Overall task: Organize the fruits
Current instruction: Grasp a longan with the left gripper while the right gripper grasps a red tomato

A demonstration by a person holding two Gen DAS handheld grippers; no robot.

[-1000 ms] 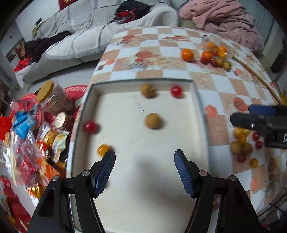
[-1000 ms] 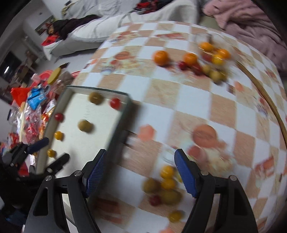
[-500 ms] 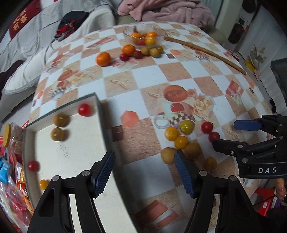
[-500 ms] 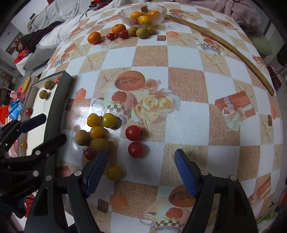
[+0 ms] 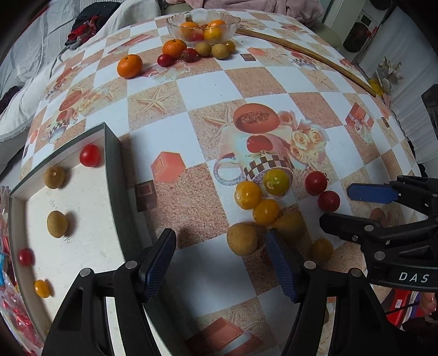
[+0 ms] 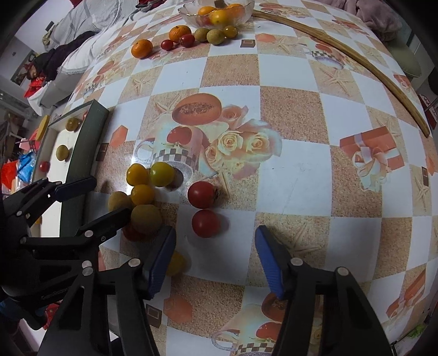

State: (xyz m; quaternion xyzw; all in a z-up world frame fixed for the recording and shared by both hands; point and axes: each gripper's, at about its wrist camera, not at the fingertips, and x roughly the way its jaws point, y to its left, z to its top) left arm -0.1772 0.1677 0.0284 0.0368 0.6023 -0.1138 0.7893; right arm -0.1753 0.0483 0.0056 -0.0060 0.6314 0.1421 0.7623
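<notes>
Two black tools with blue-padded fingers hang low over the checked, fruit-printed bench cloth (image 6: 295, 169), each with its fingers spread apart and gripping nothing; the left tool (image 5: 220, 257) sits just beside the near end of a loose fruit cluster, its right pad next to a round tan longan (image 5: 242, 238), while the right tool (image 6: 215, 254) has the nearer red cherry tomato (image 6: 205, 223) just ahead of its gap. A second red cherry tomato (image 6: 201, 194) lies just beyond the first, close to it (whether they touch is unclear); left of them huddle three yellow cherry tomatoes (image 6: 142, 182) and more tan longans, packed close. Left of the cluster stands the shallow white tray with a dark rim (image 5: 112, 175), holding a red tomato (image 5: 89, 155) in its far corner, two tan longans (image 5: 56, 200) and, nearer, a small red and a small yellow tomato. Far across the bench lie two orange mandarins (image 5: 130, 65) and several small fruits beside a clear glass bowl (image 5: 202, 20) of oranges; a long curved wooden stick (image 6: 356, 59) runs along the far right side.
</notes>
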